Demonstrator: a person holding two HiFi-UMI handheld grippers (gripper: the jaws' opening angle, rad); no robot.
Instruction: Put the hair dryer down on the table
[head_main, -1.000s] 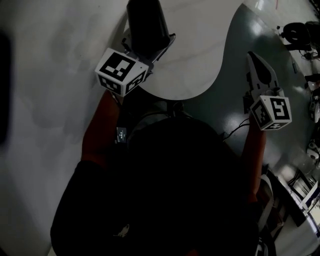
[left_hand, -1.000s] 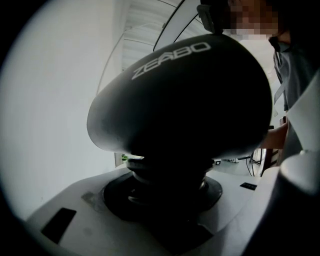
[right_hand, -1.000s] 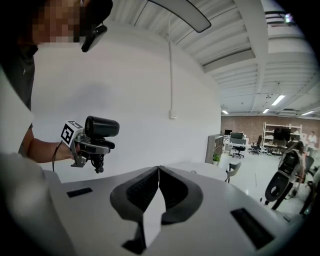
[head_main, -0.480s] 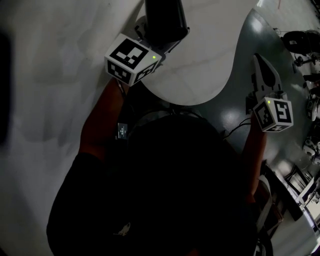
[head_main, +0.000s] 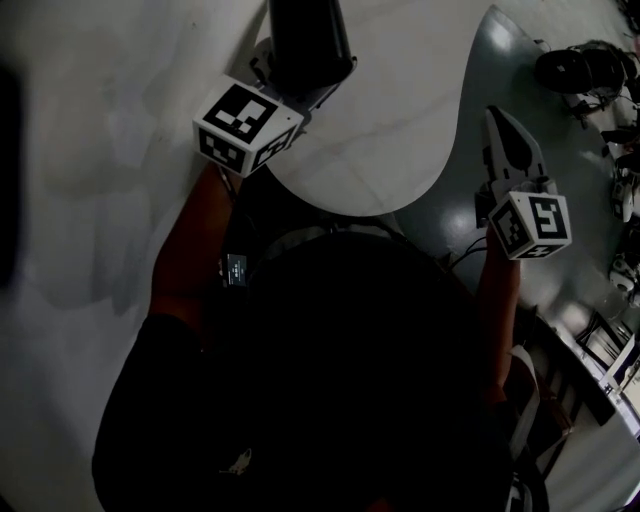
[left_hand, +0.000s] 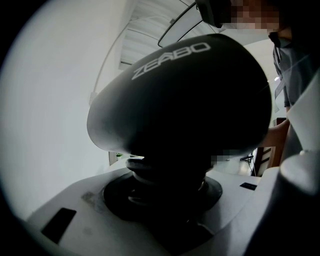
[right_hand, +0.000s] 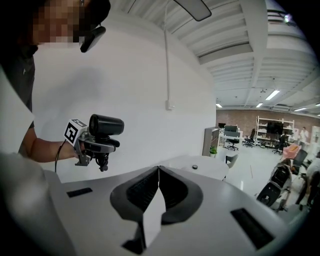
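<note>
In the head view the black hair dryer (head_main: 303, 38) stands upright over the near left edge of the round white table (head_main: 380, 140). My left gripper (head_main: 298, 82) is shut on its handle. In the left gripper view the hair dryer (left_hand: 185, 95) fills the picture, its handle clamped in the left gripper (left_hand: 167, 192). From the right gripper view I see the hair dryer (right_hand: 106, 125) held up in the air by the left gripper (right_hand: 95, 145). My right gripper (right_hand: 159, 172) is shut with nothing in it, and in the head view the right gripper (head_main: 502, 118) hangs to the table's right, over the floor.
Dark glossy floor (head_main: 470, 215) lies right of the table, with black equipment (head_main: 575, 68) and cables at the far right. A white wall (right_hand: 140, 85) stands behind the table (right_hand: 195, 164). An office with chairs and shelves (right_hand: 265, 130) opens beyond. A person (left_hand: 295, 65) stands close by.
The left gripper and the hair dryer shifted a little up and right, then back left, still gripped. The right gripper barely moved.
</note>
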